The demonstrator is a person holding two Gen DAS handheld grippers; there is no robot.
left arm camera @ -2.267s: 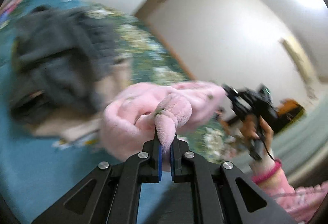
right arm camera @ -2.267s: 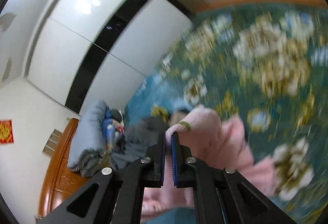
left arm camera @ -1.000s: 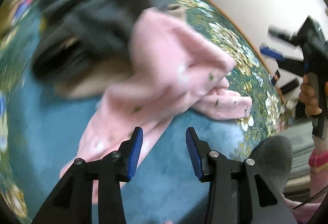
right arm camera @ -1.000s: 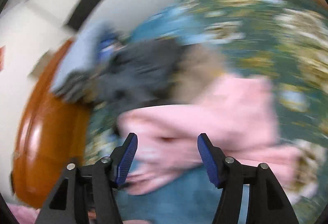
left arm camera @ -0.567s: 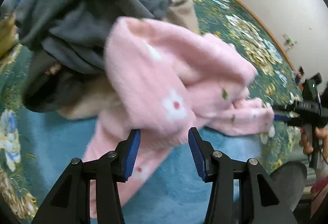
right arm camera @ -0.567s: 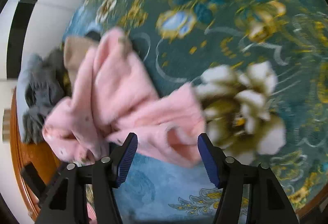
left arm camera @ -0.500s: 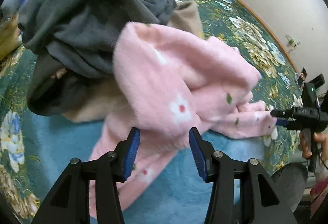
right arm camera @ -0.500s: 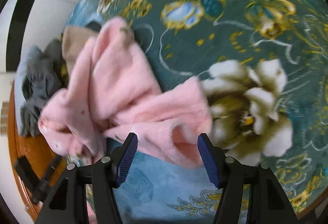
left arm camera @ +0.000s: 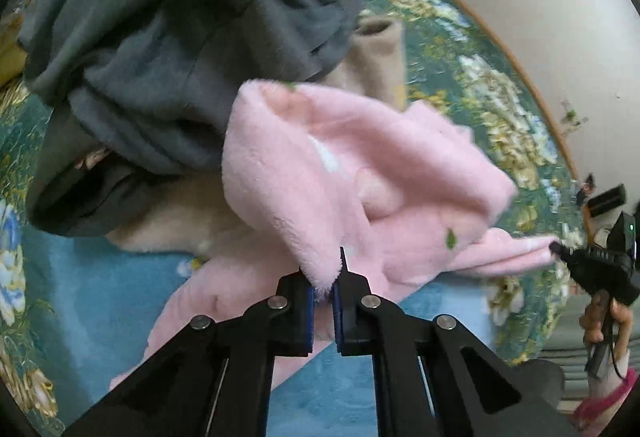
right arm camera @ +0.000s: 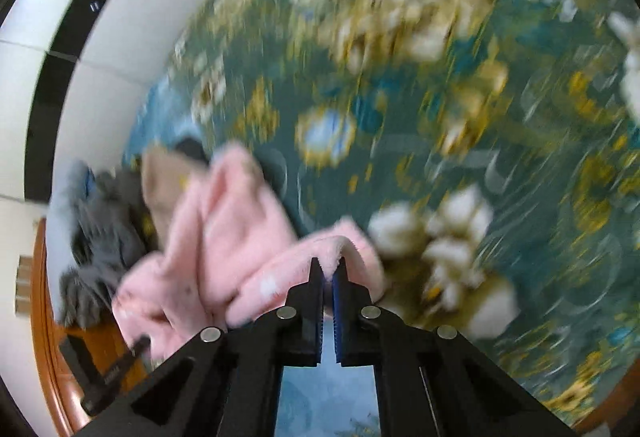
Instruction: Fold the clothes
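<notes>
A fluffy pink garment (left arm camera: 344, 173) lies crumpled on a green floral bedspread (left arm camera: 496, 105). My left gripper (left arm camera: 322, 277) is shut on a fold of its edge. My right gripper (right arm camera: 328, 271) is shut on another edge of the pink garment (right arm camera: 224, 233). In the left wrist view the right gripper (left arm camera: 558, 248) shows at the far right, pinching the stretched-out end of the garment. The right wrist view is blurred by motion.
A heap of dark grey clothes (left arm camera: 180, 21) and a beige garment (left arm camera: 376, 53) lie just behind the pink one. A blue towel-like patch (left arm camera: 120, 289) covers the near bed. A wooden bed frame (right arm camera: 52, 349) and a white wall (left arm camera: 560, 13) border the bed.
Both grippers, open half a second ago, have closed on edges of the pink garment. The right gripper is moving, its view now blurred.
</notes>
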